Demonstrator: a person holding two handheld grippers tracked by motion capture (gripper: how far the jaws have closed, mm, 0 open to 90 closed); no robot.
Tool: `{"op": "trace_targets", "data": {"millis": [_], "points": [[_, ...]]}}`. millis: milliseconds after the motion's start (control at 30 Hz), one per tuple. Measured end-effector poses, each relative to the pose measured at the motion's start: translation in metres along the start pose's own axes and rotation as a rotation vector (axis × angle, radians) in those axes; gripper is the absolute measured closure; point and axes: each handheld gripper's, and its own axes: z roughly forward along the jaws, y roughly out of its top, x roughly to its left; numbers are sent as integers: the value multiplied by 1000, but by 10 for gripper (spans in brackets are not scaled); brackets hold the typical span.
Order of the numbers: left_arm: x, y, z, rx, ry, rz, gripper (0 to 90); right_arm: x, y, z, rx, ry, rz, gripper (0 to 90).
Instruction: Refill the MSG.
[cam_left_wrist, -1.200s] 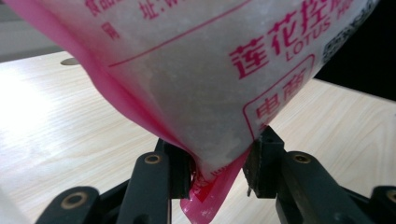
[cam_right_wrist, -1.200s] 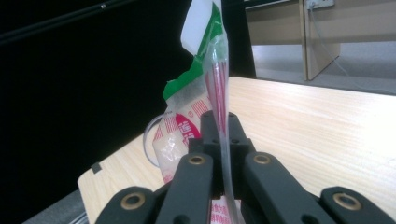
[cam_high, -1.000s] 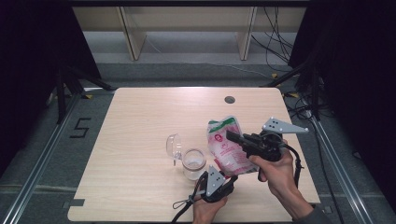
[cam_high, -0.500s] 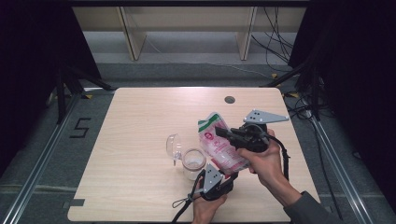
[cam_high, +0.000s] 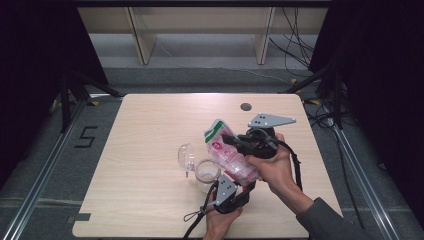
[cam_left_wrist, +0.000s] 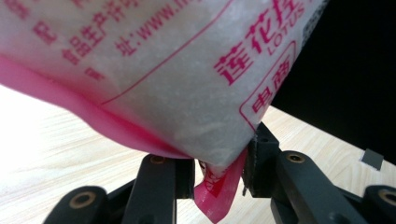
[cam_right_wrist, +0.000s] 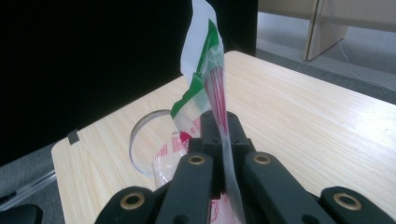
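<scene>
A clear bag of white granules with pink print (cam_high: 229, 156) hangs tilted above the table, its green and white top (cam_right_wrist: 201, 70) toward the left. My right gripper (cam_high: 229, 141) is shut on the bag's upper part, and in the right gripper view (cam_right_wrist: 219, 127) the film runs pinched between its black jaws. My left gripper (cam_high: 245, 184) comes up from below. Its jaws (cam_left_wrist: 217, 173) are shut on the bag's pink bottom corner (cam_left_wrist: 212, 198). A glass jar (cam_high: 207, 173) with its hinged lid (cam_high: 185, 156) swung open stands just under the bag's left side.
The light wooden table (cam_high: 150, 130) has a dark round hole (cam_high: 245, 106) near its far edge. Black curtains and stand legs flank the table, and a pale shelf unit (cam_high: 200, 30) stands behind. Cables trail on the floor at the right.
My right hand has carried the bag's top leftward, nearer above the jar, and the bag now leans more. The left hand has stayed put under the bag.
</scene>
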Motion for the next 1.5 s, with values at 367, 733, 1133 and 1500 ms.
{"op": "trace_targets", "data": {"millis": [367, 733, 1133, 1500], "points": [[4, 1, -2, 30, -5, -4, 698, 5, 6, 13, 58, -5, -6, 900], [6, 0, -2, 26, 4, 1, 705, 5, 7, 23, 77, -10, -42, 900], [6, -1, 0, 23, 0, 10, 709, 8, 11, 33, 131, -13, -40, 900], [6, -2, 2, 32, -3, 16, 714, 8, 10, 42, 156, -9, -67, 900]]}}
